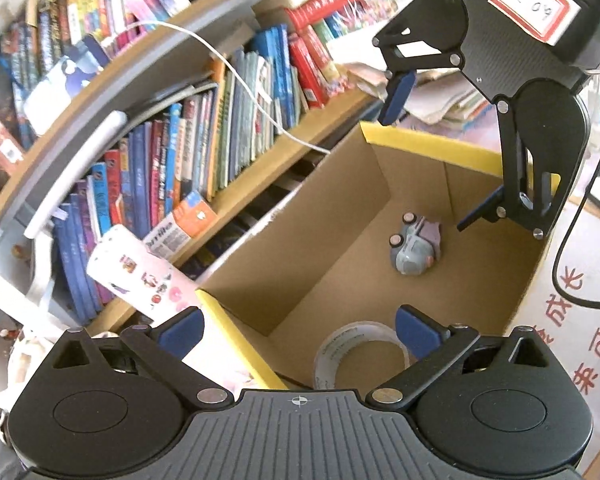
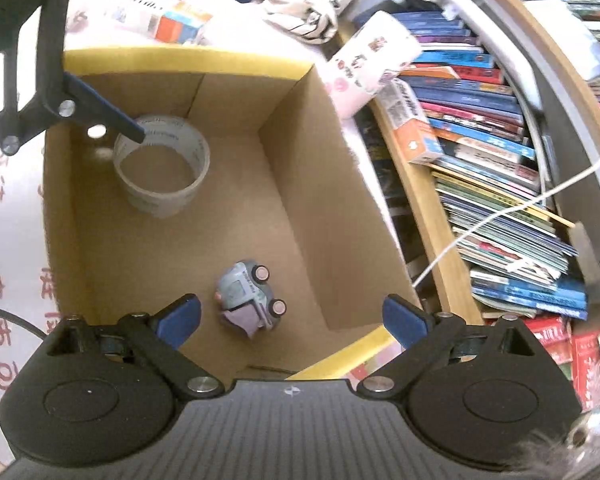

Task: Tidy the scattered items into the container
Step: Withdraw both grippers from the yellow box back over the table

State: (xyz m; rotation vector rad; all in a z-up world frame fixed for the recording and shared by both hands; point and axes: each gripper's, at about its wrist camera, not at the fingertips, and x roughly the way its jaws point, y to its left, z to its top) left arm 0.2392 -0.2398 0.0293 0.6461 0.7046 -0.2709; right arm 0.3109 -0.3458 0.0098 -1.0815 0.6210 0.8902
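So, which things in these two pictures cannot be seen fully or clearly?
- Tape roll: in the left wrist view, its near part is hidden behind the left gripper.
- Cardboard box: in the right wrist view, its near wall is covered by the right gripper.
- Book titles: blurred, too small in both views.
- Toy car: its underside is hidden.

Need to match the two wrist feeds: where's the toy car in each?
Left wrist: toy car right of centre, on its side on the box floor.
Right wrist: toy car low centre, near the left finger.
Shared landmark: tape roll inside the cardboard box.
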